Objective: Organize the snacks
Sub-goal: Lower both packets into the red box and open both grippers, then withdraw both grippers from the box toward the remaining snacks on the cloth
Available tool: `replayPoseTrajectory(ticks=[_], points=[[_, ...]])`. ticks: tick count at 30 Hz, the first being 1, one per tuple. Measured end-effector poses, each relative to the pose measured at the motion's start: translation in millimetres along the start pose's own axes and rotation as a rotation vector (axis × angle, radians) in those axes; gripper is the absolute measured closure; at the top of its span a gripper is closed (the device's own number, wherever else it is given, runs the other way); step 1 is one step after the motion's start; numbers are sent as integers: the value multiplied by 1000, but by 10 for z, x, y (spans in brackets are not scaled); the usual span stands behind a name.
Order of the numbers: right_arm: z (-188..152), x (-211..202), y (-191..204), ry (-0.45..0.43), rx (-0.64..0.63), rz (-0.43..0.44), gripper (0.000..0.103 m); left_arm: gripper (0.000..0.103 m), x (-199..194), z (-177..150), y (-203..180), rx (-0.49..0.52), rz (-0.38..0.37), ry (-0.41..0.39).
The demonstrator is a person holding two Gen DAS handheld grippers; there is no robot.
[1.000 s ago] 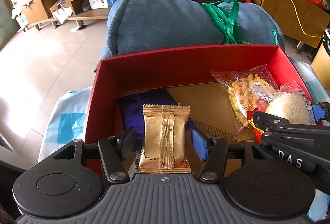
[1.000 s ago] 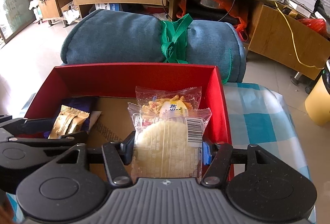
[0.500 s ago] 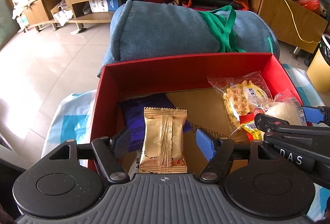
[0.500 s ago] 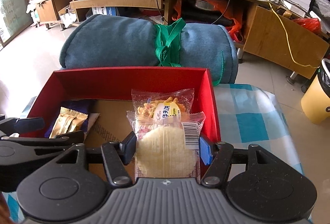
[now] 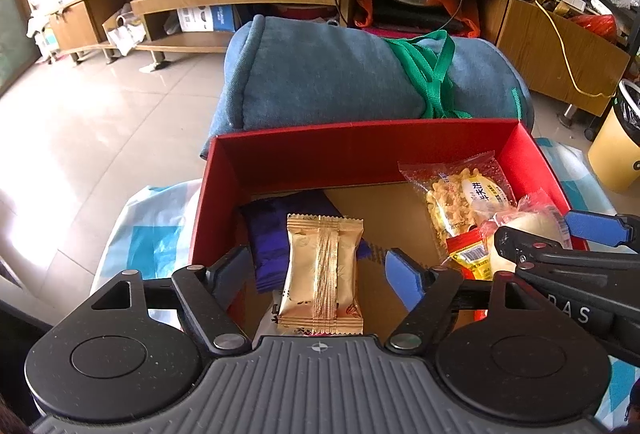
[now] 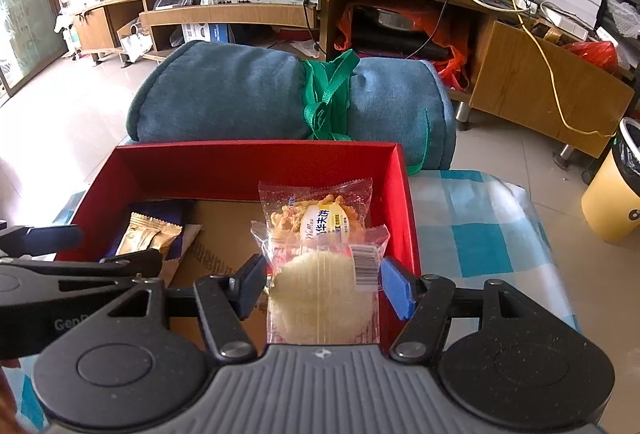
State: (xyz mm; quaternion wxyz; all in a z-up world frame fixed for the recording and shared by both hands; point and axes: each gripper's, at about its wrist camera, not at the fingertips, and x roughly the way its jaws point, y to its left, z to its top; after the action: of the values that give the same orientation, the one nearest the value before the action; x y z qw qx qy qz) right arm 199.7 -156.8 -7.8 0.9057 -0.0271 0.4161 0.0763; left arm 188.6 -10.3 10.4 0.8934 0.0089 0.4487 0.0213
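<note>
I have both grippers over the red box [image 5: 360,150], jaws wide: left gripper [image 5: 318,270] astride the gold snack packet [image 5: 322,274], right gripper [image 6: 322,284] astride the rice cracker pack [image 6: 320,298], both lying inside.

Box [image 5: 360,154] on tablecloth [image 6: 480,218]; wafer packet [image 6: 320,218] at its right, foil packet [image 5: 320,270] left; bedroll [image 6: 248,94] behind.

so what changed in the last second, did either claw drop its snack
Both did. The left claw opened off the gold packet, and the right claw opened off the rice cracker pack; both claws pulled back and up from the red box. The packets lie where they were, as do the purple packet and waffle pack.
</note>
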Motion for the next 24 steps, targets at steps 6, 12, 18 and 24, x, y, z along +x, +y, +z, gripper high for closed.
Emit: replayPoseTrajectory(ticks=[6, 12, 18, 24], points=[[4, -51, -7, -10, 4, 5, 45, 20, -47, -3, 24, -6, -8, -9], [-12, -106, -5, -17, 6, 6, 45, 20, -95, -16, 31, -4, -16, -13], [-64, -208, 19, -19, -2, 7, 44, 18, -195, -73, 73, -2, -31, -20], [-190, -327, 61, -10, -13, 5, 44, 18, -319, -172, 133, -2, -51, -21]])
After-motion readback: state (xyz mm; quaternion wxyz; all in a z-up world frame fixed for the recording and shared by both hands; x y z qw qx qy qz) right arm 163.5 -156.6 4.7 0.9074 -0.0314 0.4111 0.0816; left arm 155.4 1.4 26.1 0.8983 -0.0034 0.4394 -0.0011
